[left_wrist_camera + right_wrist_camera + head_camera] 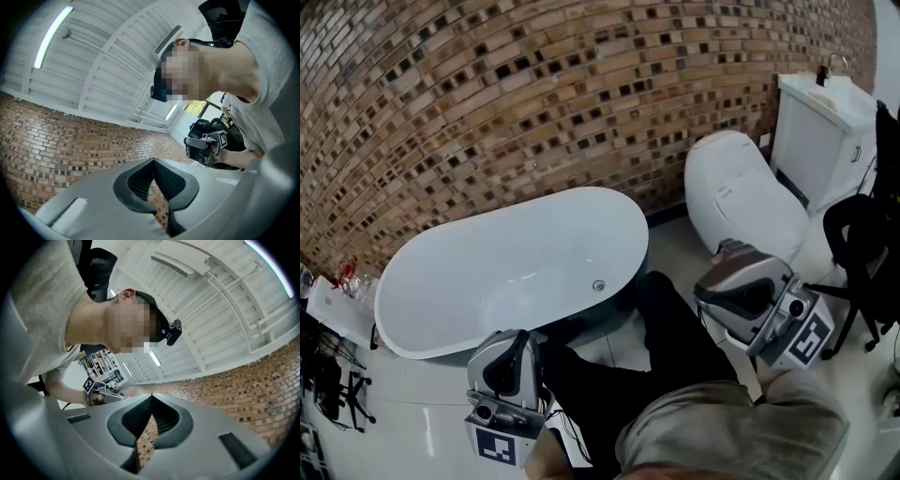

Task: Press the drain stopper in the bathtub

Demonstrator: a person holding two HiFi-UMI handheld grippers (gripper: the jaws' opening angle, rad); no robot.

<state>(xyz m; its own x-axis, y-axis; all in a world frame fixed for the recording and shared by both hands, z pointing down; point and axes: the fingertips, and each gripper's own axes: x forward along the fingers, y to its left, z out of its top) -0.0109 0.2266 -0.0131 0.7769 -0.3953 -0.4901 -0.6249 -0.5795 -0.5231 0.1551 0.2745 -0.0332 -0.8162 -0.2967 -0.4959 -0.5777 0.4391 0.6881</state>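
Note:
The white oval bathtub (487, 272) stands against the brick wall in the head view, with the small round metal drain stopper (598, 285) on its floor near the right end. My left gripper (511, 361) is held low in front of the tub's near rim, well short of the stopper. Out to the right of the tub, my right gripper (741, 281) is in the air. Both point upward, so their own views show ceiling and wall. The left gripper (153, 161) and the right gripper (151, 397) each have jaw tips touching with nothing between.
A white toilet (741, 197) stands right of the tub, a white cabinet (820, 131) behind it. A black chair (862, 244) is at the far right. A cluttered rack (333, 300) sits at the left edge. My dark trouser leg (666, 337) reaches toward the tub.

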